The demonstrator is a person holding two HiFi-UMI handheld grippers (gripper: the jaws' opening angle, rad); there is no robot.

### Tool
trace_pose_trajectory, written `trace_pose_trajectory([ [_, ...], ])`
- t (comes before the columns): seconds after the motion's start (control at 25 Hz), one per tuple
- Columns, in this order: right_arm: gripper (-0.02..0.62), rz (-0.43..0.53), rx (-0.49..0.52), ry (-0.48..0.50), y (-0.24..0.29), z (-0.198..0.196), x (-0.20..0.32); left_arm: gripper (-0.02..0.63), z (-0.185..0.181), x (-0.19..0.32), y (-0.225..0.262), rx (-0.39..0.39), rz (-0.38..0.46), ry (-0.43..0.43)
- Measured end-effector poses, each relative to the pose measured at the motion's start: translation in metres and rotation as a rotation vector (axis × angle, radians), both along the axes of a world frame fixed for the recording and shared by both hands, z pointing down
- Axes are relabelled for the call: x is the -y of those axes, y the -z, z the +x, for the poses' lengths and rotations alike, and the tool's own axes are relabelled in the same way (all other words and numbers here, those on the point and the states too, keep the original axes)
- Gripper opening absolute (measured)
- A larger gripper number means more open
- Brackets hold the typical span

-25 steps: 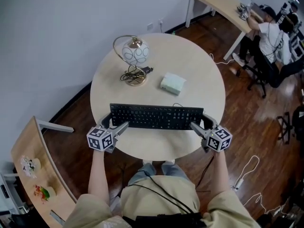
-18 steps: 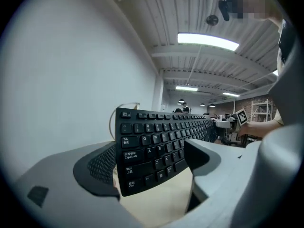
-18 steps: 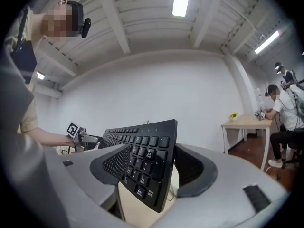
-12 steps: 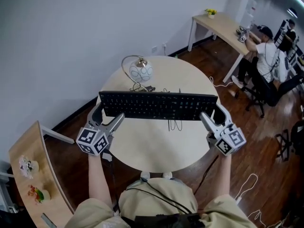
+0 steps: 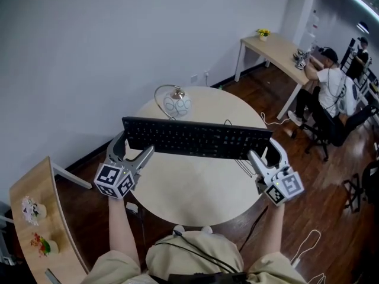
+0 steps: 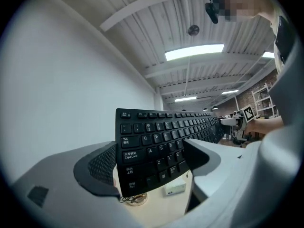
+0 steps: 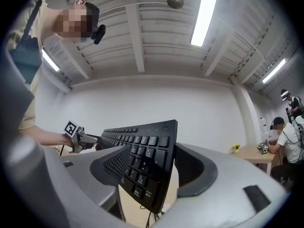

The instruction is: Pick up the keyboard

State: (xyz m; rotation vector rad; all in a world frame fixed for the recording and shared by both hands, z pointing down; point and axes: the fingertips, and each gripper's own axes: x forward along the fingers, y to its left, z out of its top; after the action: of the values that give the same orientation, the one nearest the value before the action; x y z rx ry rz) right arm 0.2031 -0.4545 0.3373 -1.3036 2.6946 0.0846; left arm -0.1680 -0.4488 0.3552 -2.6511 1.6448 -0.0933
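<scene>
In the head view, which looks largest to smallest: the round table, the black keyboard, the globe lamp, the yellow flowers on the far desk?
1. round table
2. black keyboard, held nearer the camera
3. globe lamp
4. yellow flowers, far away, so real size unsure

Round pale table (image 5: 195, 188) on dark wood floor (image 5: 331, 176); carries a globe lamp (image 5: 176, 104) near the far edge. Long desk (image 5: 278, 46) along far wall with yellow flowers (image 5: 262, 32) at its end, person (image 5: 334, 90) seated alongside. Curved shelf (image 5: 28, 200) at lower left.
</scene>
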Motion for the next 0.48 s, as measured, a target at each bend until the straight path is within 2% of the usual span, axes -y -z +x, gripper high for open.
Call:
trace_pose_trajectory([
  [0.48, 0.308, 0.01, 0.013, 0.001, -0.0007, 0.0065, -0.0033, 0.44, 0.0061, -0.0067, 0.003, -0.016, 0.016, -0.024],
])
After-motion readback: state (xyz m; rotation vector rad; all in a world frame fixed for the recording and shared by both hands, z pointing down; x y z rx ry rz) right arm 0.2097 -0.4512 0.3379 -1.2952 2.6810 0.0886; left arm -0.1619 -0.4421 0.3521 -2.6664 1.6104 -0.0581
